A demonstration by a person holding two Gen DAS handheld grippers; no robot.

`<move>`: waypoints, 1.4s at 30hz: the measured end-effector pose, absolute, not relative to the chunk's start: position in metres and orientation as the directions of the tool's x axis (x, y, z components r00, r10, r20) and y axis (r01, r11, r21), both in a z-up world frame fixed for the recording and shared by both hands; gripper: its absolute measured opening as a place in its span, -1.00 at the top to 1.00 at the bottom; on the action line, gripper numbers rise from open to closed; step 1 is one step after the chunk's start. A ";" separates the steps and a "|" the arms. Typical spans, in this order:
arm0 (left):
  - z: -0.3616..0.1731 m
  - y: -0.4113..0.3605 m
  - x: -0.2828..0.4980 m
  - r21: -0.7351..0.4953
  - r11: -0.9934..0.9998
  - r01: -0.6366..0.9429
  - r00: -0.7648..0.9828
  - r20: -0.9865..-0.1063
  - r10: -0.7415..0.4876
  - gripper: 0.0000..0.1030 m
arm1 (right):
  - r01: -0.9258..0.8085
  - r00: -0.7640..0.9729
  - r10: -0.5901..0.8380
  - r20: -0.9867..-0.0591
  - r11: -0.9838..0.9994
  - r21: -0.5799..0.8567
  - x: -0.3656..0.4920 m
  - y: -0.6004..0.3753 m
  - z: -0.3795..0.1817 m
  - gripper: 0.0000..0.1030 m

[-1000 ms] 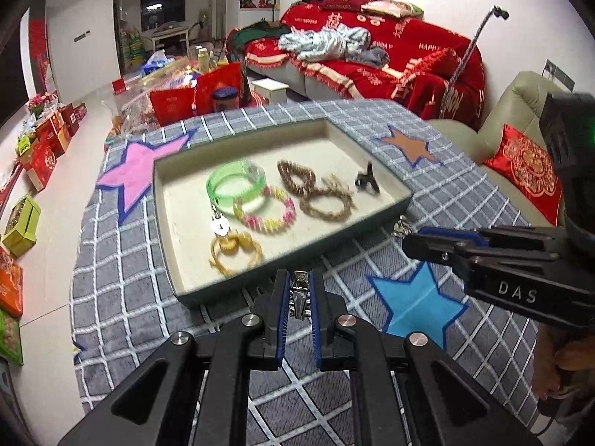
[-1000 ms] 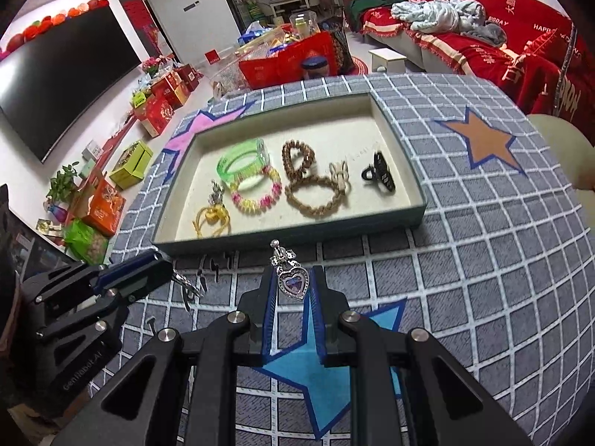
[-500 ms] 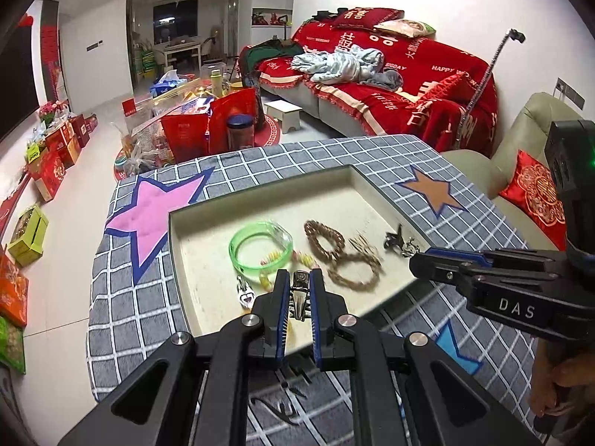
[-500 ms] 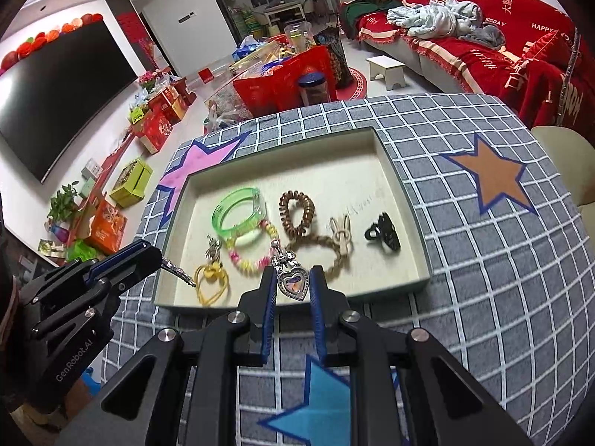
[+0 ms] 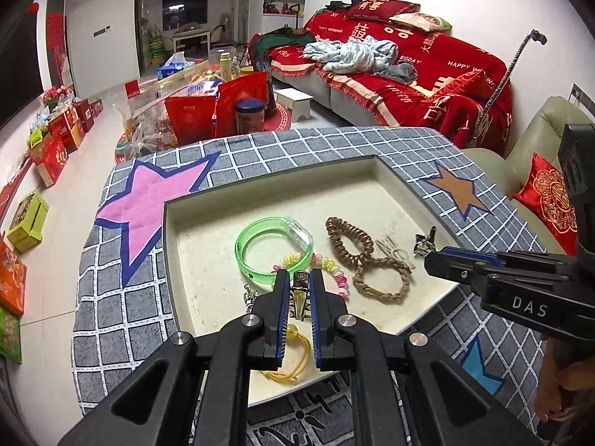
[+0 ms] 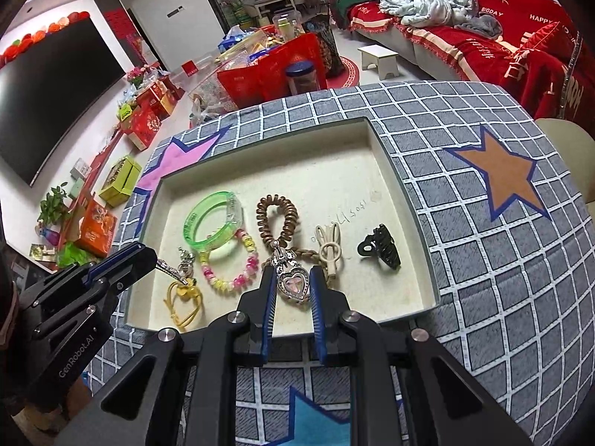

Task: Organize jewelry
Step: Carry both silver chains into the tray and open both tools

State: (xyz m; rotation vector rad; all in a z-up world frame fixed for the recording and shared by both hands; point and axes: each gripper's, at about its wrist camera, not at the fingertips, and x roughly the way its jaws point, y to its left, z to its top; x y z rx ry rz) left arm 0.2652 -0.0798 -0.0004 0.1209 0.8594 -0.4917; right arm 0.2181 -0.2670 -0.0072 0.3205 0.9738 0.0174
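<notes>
Blue-padded and pressed close, the right gripper (image 6: 292, 290) pinches a heart pendant (image 6: 293, 287), holding it above the near part of the cream-lined tray (image 6: 390, 156). The left gripper (image 5: 299, 290) is likewise closed on a small silver hair clip (image 5: 299, 293) over the tray's near left area. Just beyond them, already lying in the tray, are a yellow cord charm (image 6: 184, 297), a pink and yellow bead bracelet (image 6: 230, 264) and a braided hair tie (image 5: 379, 278). Further in lie a green bangle (image 6: 214, 219), a brown spiral hair tie (image 6: 277, 215), a beige clip (image 6: 329, 249) and a black claw clip (image 6: 379, 251). The tray's far half is bare. Most pieces look gathered; what seems left is setting down these two. No loose jewelry shows on the checked tabletop (image 6: 502, 278) around the tray.
</notes>
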 end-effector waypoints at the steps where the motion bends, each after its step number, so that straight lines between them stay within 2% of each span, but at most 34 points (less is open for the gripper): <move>1: -0.002 -0.080 0.266 -0.093 0.883 0.460 0.548 -0.753 -0.365 0.48 | 0.130 0.564 0.156 -0.811 0.953 0.273 0.219 -0.268 -0.009 0.62; 15: -0.028 -0.086 0.287 -0.067 0.898 0.436 0.523 -0.793 -0.313 0.48 | 0.169 0.504 0.130 -0.854 0.955 0.245 0.244 -0.272 -0.044 0.62; 30: -0.042 -0.096 0.287 -0.008 0.897 0.442 0.512 -0.819 -0.260 0.47 | 0.153 0.493 0.127 -0.861 0.961 0.229 0.251 -0.264 -0.048 0.61; 32: -0.039 -0.096 0.285 -0.010 0.896 0.444 0.513 -0.817 -0.264 0.47 | 0.151 0.498 0.135 -0.857 0.959 0.239 0.250 -0.263 -0.046 0.52; 33: -0.038 -0.096 0.284 -0.007 0.895 0.446 0.516 -0.815 -0.263 0.47 | 0.147 0.505 0.142 -0.851 0.958 0.248 0.249 -0.263 -0.044 0.31; 34: -0.037 -0.097 0.284 -0.001 0.894 0.447 0.519 -0.814 -0.261 0.47 | 0.144 0.511 0.148 -0.847 0.956 0.254 0.248 -0.262 -0.042 0.01; 35: -0.036 -0.097 0.283 0.005 0.894 0.448 0.522 -0.813 -0.258 0.47 | 0.140 0.519 0.154 -0.841 0.955 0.261 0.246 -0.262 -0.039 -0.08; 39: -0.030 -0.095 0.280 0.001 0.897 0.441 0.532 -0.806 -0.260 0.47 | 0.131 0.549 0.175 -0.817 0.948 0.291 0.241 -0.262 -0.027 -0.13; 42: -0.025 -0.091 0.279 -0.013 0.902 0.431 0.541 -0.797 -0.270 0.47 | 0.130 0.568 0.189 -0.801 0.940 0.314 0.237 -0.266 -0.020 -0.32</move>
